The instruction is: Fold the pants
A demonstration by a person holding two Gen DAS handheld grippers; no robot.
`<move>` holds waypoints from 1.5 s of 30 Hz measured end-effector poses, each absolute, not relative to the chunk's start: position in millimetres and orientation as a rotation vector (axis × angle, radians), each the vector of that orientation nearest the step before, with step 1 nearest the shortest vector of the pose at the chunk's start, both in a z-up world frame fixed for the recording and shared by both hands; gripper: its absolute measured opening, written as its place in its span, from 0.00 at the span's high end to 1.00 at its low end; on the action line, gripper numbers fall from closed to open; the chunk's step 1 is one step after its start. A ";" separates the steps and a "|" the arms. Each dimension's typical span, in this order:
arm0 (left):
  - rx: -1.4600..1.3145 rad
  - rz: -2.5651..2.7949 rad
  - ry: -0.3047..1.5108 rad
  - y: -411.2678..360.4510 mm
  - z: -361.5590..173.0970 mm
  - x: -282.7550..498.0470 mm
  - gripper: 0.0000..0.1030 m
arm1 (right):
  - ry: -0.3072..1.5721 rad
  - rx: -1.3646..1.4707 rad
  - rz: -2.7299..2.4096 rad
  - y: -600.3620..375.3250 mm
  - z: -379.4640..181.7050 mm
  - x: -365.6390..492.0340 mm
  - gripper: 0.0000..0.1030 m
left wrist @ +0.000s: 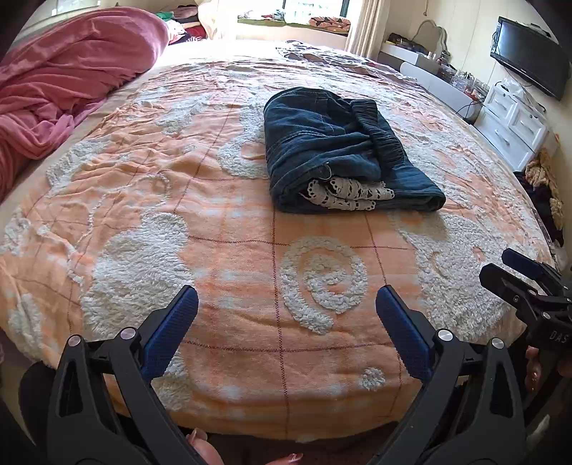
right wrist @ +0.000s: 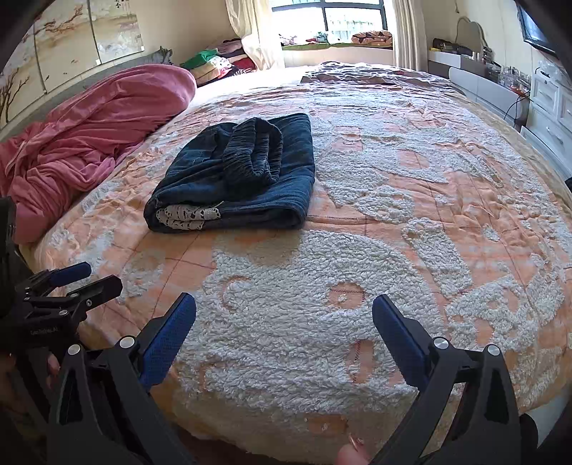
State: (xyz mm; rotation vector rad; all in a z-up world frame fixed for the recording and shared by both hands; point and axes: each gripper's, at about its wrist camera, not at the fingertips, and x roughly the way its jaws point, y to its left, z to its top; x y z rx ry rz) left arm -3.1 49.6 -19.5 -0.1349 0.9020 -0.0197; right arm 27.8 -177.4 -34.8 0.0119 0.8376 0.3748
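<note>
Both wide open, empty: left hand-held gripper (left wrist: 286, 297), right hand-held gripper (right wrist: 284, 304), level above bedspread (left wrist: 232, 250), folded pants (left wrist: 343, 153) ahead

We are in a home bedroom: a wide bed (left wrist: 250, 250) under an orange-and-white tufted blanket, a rumpled pink duvet (left wrist: 71, 71), curtained window (right wrist: 343, 18), white drawers (left wrist: 514, 125), wall-mounted TV (left wrist: 529, 60), and clothes heaped by the window (right wrist: 214, 64).
</note>
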 end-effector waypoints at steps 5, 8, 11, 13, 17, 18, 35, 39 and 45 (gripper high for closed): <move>-0.139 -0.021 0.903 50.3 -19.0 -3.0 0.09 | 0.838 0.014 0.374 -177.3 -35.2 28.1 0.04; -0.122 -0.008 0.906 49.6 -19.3 -2.1 0.09 | 0.841 0.014 0.372 -177.7 -35.6 28.7 0.04; -0.127 -0.012 0.902 49.9 -19.1 -2.2 0.09 | 0.845 0.017 0.368 -178.5 -37.0 29.3 0.04; -0.131 -0.008 0.902 50.4 -19.0 -2.1 0.09 | 0.847 0.016 0.368 -178.7 -37.3 29.5 0.04; -0.131 0.002 0.909 51.4 -20.0 -1.1 0.09 | 0.845 0.014 0.367 -178.5 -37.8 29.9 0.04; -0.132 -0.001 0.910 51.6 -20.4 -0.7 0.09 | 0.844 0.011 0.366 -178.5 -38.2 30.0 0.04; -0.130 0.007 0.921 57.8 -20.6 1.5 0.09 | 0.846 0.007 0.360 -179.2 -40.0 32.0 0.04; -0.094 0.040 0.932 56.0 -22.3 2.7 0.09 | 0.846 0.004 0.357 -178.6 -40.2 32.4 0.04; -0.097 0.029 0.954 57.9 -25.4 4.8 0.09 | 0.847 0.008 0.349 -183.5 -40.6 37.8 0.04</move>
